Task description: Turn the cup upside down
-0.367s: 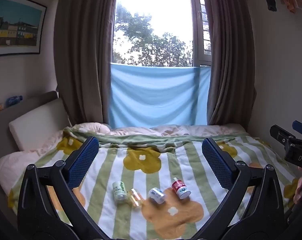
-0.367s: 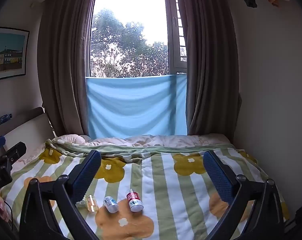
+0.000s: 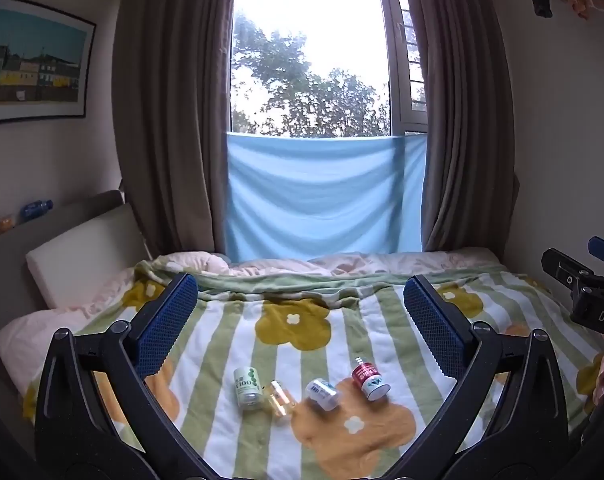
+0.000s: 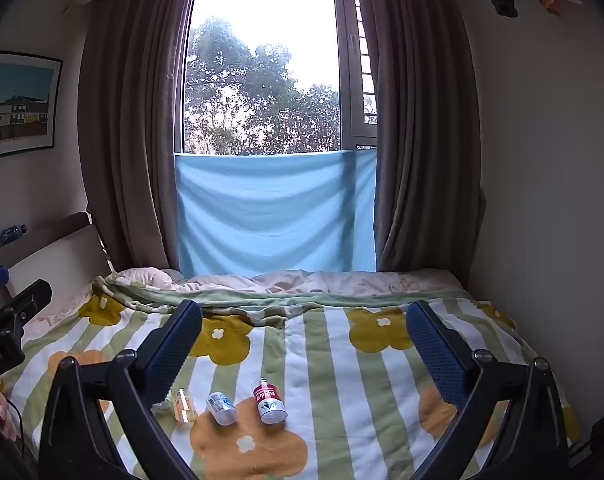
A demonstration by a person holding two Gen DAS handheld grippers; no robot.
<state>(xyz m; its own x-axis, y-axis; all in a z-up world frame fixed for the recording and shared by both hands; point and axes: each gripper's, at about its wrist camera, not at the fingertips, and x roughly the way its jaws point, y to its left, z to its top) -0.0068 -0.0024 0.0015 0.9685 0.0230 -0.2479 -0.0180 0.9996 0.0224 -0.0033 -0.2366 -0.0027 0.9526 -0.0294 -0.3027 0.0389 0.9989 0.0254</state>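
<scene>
Daylight poured through the window [image 3: 309, 52] ahead of you and blew the sky out to white, while the brown curtains [image 4: 130, 128] and side walls stayed dim. Your bedspread [image 3: 302, 320] was lit softly and evenly, with only faint shadows under the small bottles [image 3: 321, 392]. Both fisheye views bent the curtains and walls into curves and darkened to black at the corners. The bottles looked slightly soft.

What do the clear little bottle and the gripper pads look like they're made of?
Clear bottle: probably glass or clear plastic; the blanket shows through and it glints. Left gripper pads: likely blue rubber, matte, with a fine dotted grip texture.
</scene>
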